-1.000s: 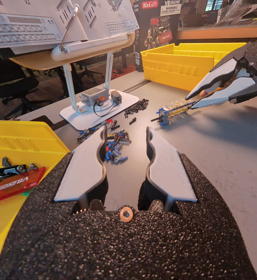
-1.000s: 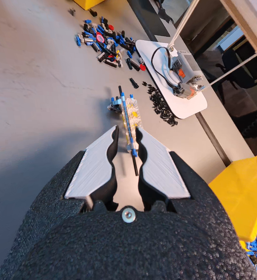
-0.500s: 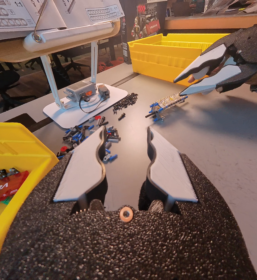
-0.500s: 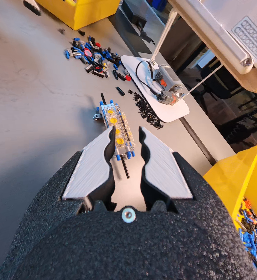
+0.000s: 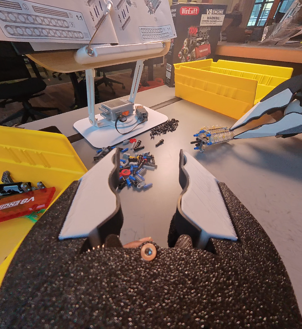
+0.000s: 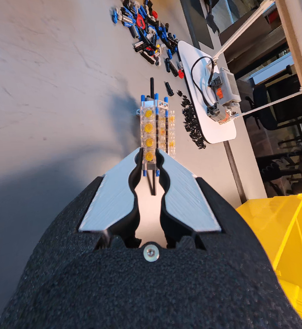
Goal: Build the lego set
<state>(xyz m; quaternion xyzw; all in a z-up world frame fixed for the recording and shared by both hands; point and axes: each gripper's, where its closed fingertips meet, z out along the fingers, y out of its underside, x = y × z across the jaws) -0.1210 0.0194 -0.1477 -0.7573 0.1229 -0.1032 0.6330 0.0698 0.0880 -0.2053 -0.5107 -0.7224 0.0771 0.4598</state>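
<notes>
Between your right gripper's narrowed fingers sits the clear block, pinched; your left gripper hovers wide, empty, above loose pins.

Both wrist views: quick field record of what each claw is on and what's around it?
left claw: open, empty, above the loose parts pile
right claw: shut on the clear engine block
engine block: clear bricks, yellow discs, blue pins, black rod; whether it rests on the table is unclear
near left claw: yellow bin
behind pile: white stand base with grey battery box
beside base: heap of small black pins
</notes>
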